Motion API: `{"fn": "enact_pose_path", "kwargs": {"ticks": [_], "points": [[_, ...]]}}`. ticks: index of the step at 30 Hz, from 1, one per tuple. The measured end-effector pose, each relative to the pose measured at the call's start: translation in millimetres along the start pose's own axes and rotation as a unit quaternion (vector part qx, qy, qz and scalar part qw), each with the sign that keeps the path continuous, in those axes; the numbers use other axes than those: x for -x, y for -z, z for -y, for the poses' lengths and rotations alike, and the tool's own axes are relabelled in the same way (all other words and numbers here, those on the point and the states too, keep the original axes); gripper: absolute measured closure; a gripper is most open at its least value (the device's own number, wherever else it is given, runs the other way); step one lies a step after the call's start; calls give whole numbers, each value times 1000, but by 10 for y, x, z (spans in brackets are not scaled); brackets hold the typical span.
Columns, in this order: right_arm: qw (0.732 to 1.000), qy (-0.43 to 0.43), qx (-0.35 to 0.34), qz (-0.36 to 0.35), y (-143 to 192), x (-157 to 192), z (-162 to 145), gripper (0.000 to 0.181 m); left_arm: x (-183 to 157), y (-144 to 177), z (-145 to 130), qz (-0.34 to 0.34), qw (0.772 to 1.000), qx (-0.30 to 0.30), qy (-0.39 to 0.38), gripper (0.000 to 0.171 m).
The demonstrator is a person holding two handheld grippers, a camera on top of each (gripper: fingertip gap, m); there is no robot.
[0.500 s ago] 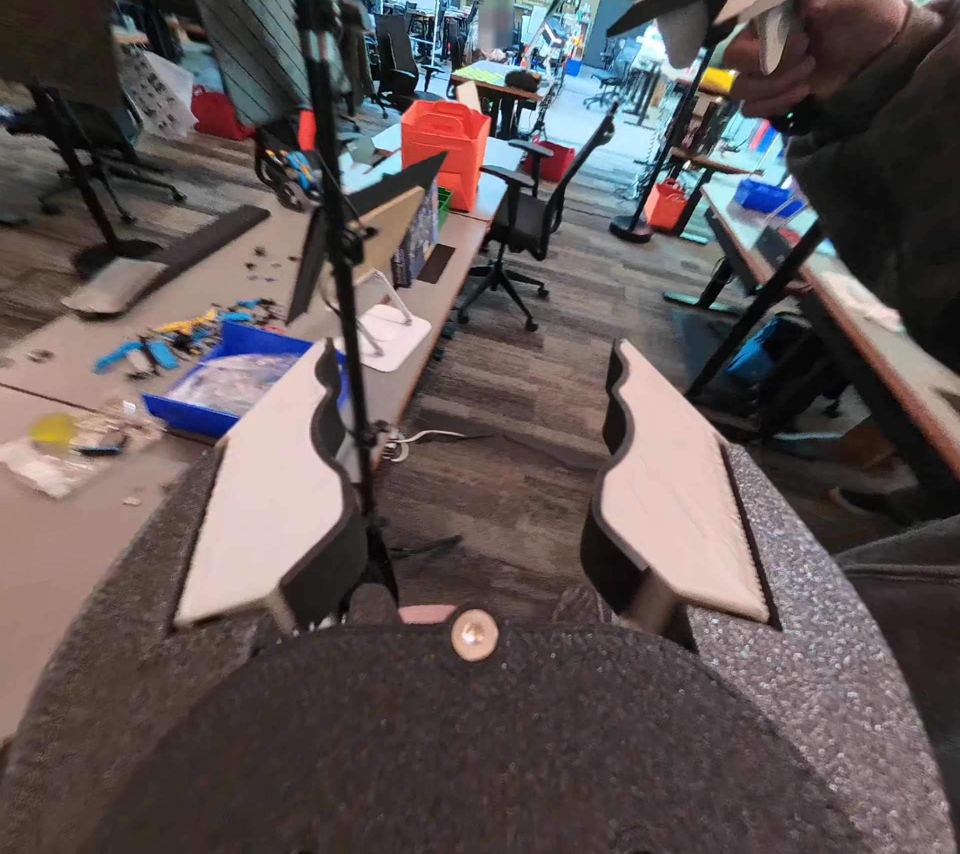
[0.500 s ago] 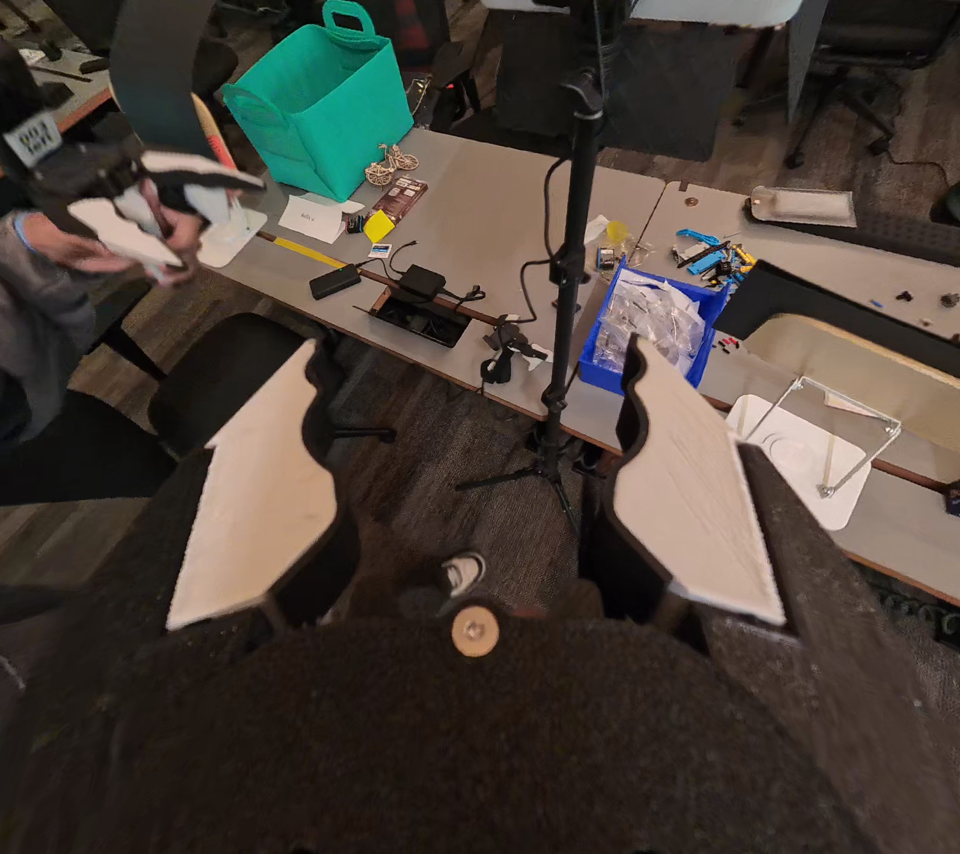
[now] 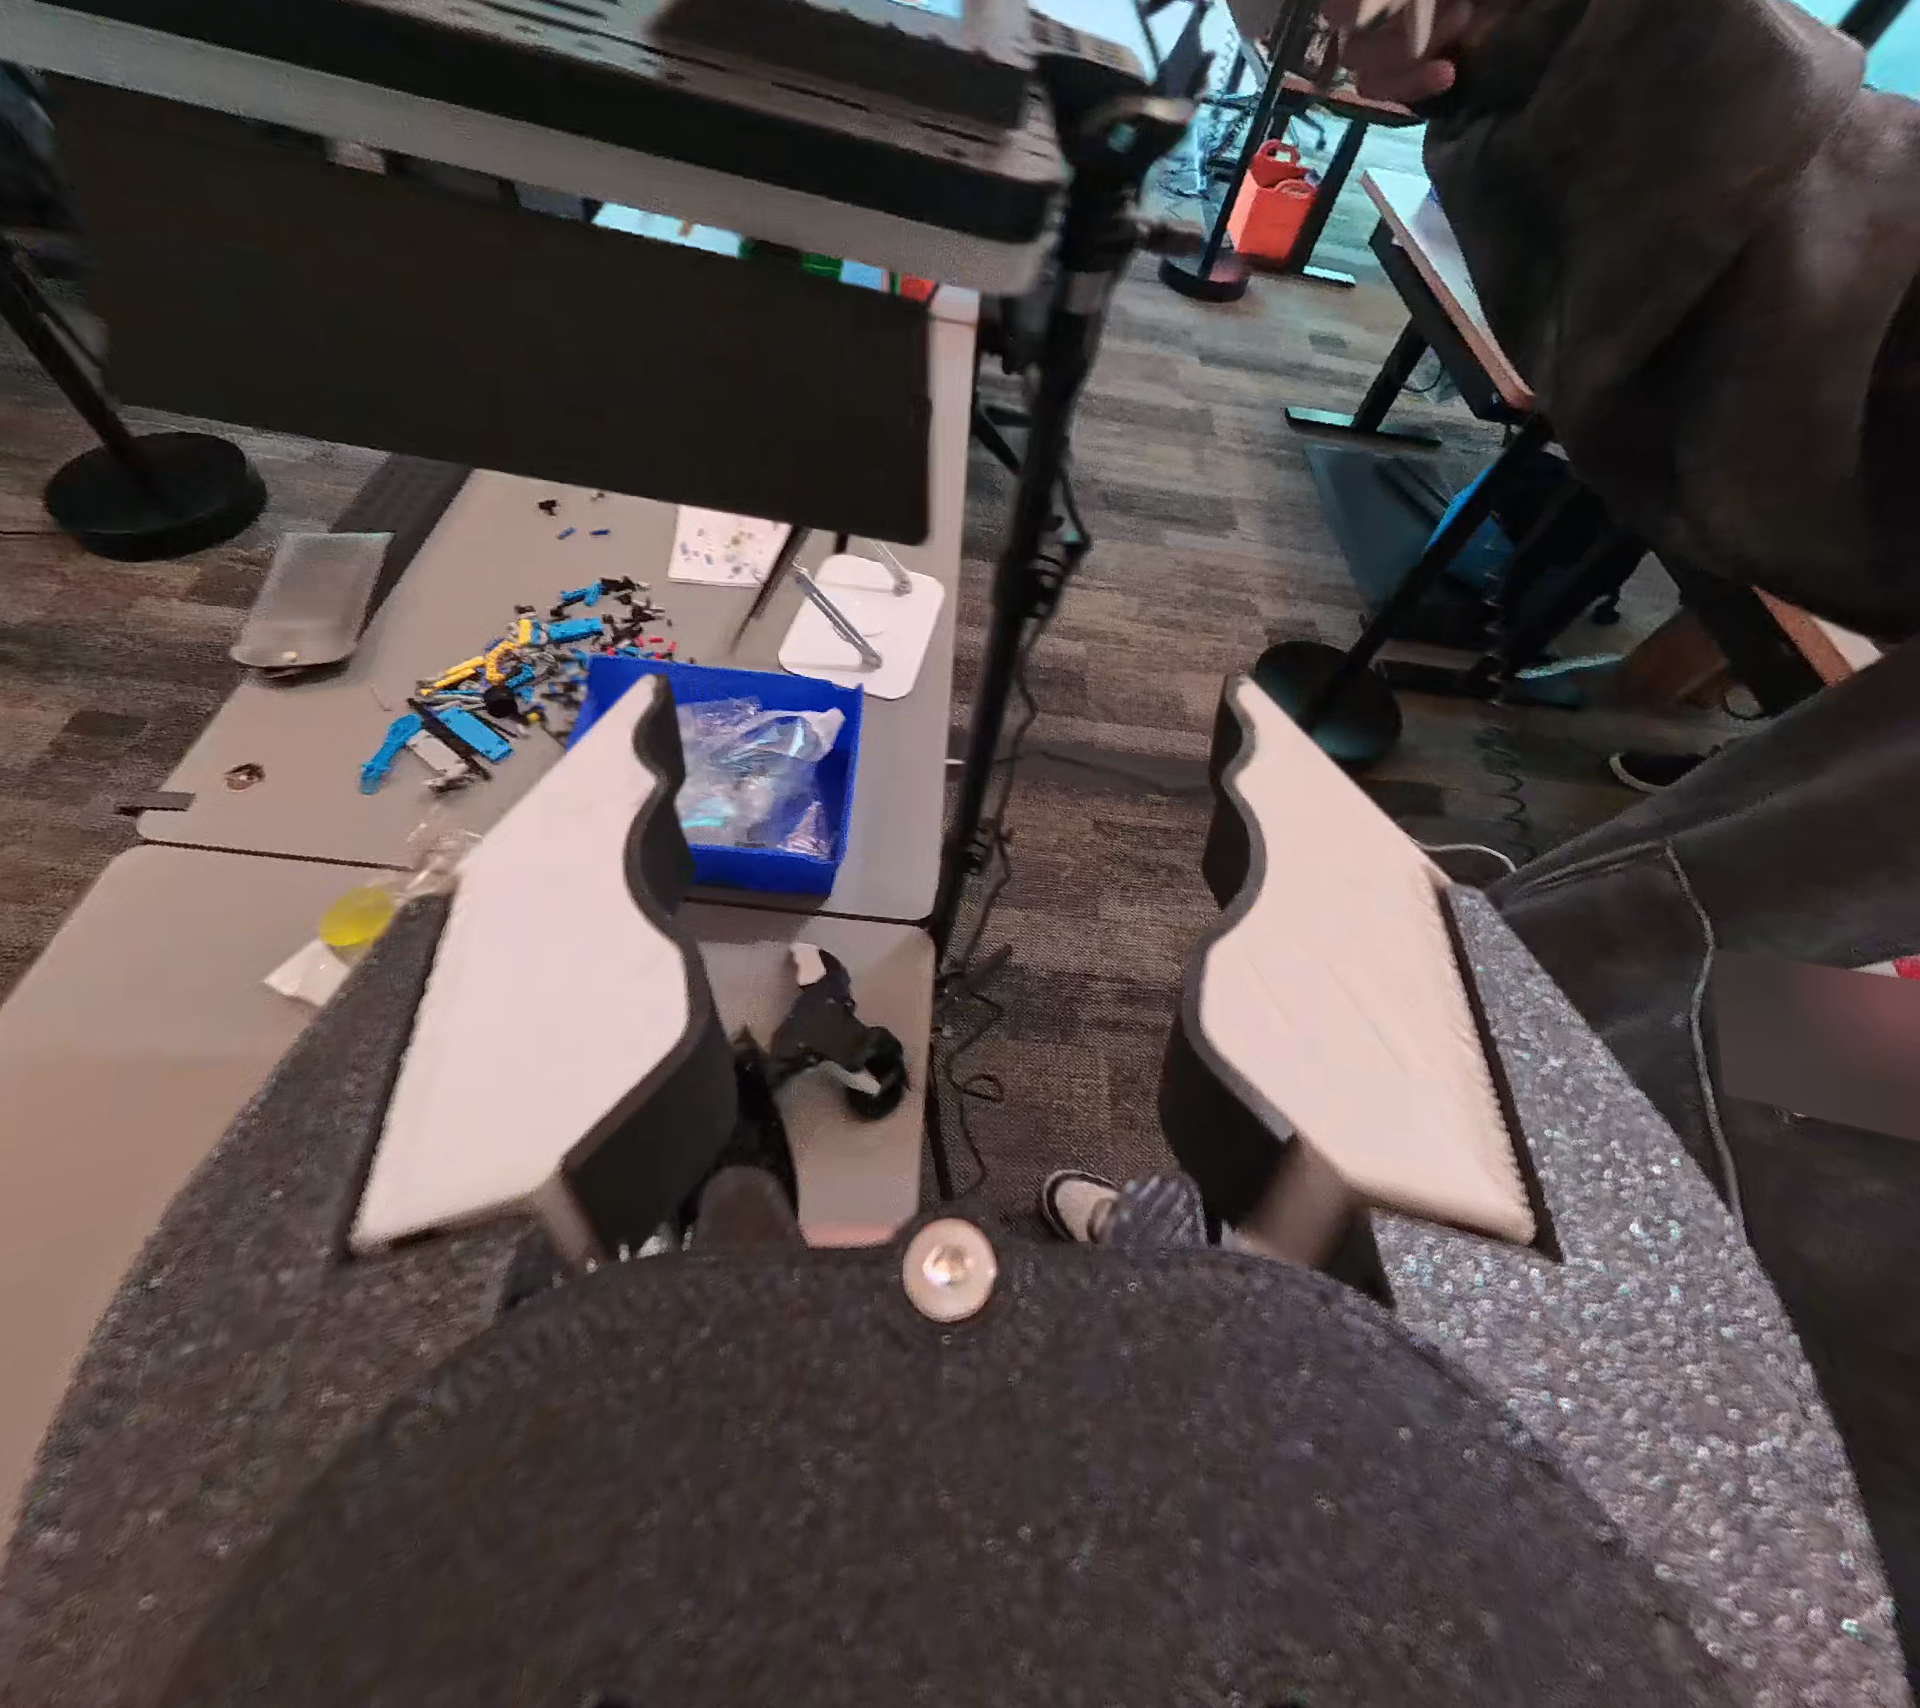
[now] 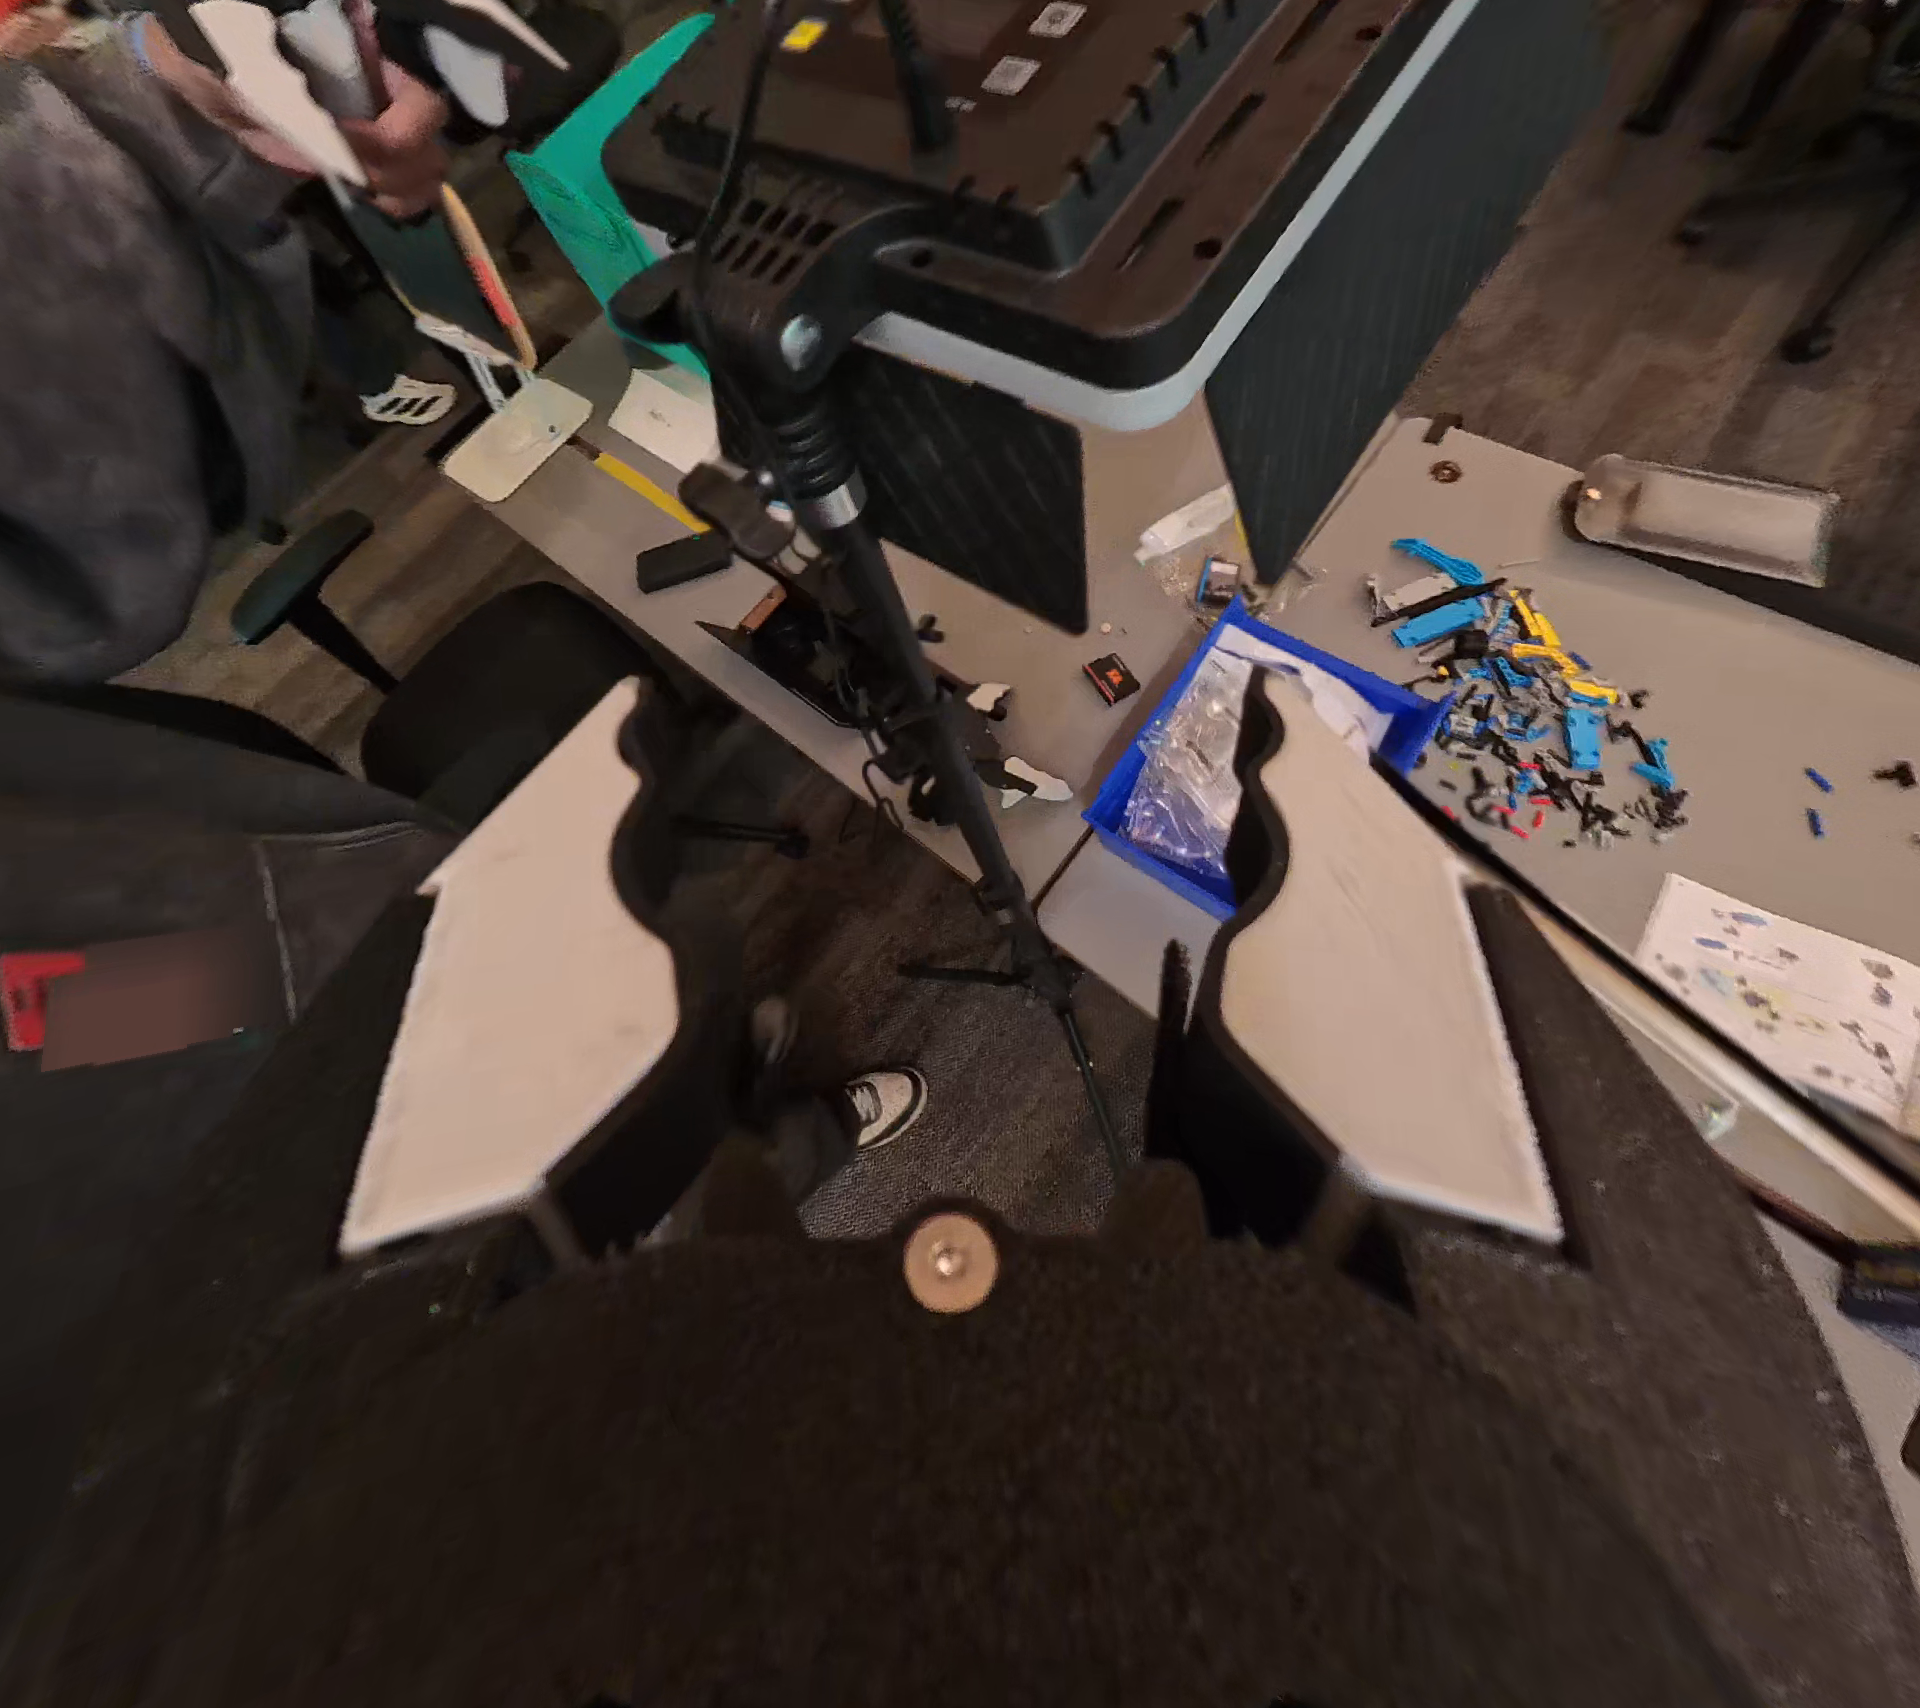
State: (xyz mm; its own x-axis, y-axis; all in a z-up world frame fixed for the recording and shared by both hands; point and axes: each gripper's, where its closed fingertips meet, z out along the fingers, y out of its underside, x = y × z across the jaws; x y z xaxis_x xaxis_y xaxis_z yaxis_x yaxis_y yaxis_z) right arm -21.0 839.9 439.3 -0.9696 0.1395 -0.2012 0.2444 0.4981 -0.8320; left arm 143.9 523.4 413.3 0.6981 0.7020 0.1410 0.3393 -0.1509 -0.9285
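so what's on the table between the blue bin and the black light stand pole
In the right wrist view, a small black and orange block lies on the grey table between the blue bin and the pole, with white paper scraps nearer the pole.

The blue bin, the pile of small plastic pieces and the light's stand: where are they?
blue bin [image 3: 769, 863]: left wrist view, front wall.
pile of small plastic pieces [image 4: 1527, 702]: right wrist view, middle of the heap.
light stand [image 4: 935, 723]: right wrist view, black pole.
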Motion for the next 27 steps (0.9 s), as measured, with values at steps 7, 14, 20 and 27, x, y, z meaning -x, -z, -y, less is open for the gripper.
{"fn": "enact_pose_path", "kwargs": {"ticks": [7, 14, 20, 27], "points": [[1000, -12, -25, 4, -214, -694, 242, 80, 733, -127, 293, 44, 998, -27, -18, 70], [998, 0, -53, 31, -440, -1190, 436, 84, 767, -249, 371, 63, 996, -56, -2, 65], [993, 66, -39, 91, -680, -1651, 659, 83, 613, -240, 349, 138, 988, -64, 12, 65], [963, 156, -33, 219, -915, -2075, 808, 77, 209, -568, 224, 276, 959, -49, 41, 65]]}}
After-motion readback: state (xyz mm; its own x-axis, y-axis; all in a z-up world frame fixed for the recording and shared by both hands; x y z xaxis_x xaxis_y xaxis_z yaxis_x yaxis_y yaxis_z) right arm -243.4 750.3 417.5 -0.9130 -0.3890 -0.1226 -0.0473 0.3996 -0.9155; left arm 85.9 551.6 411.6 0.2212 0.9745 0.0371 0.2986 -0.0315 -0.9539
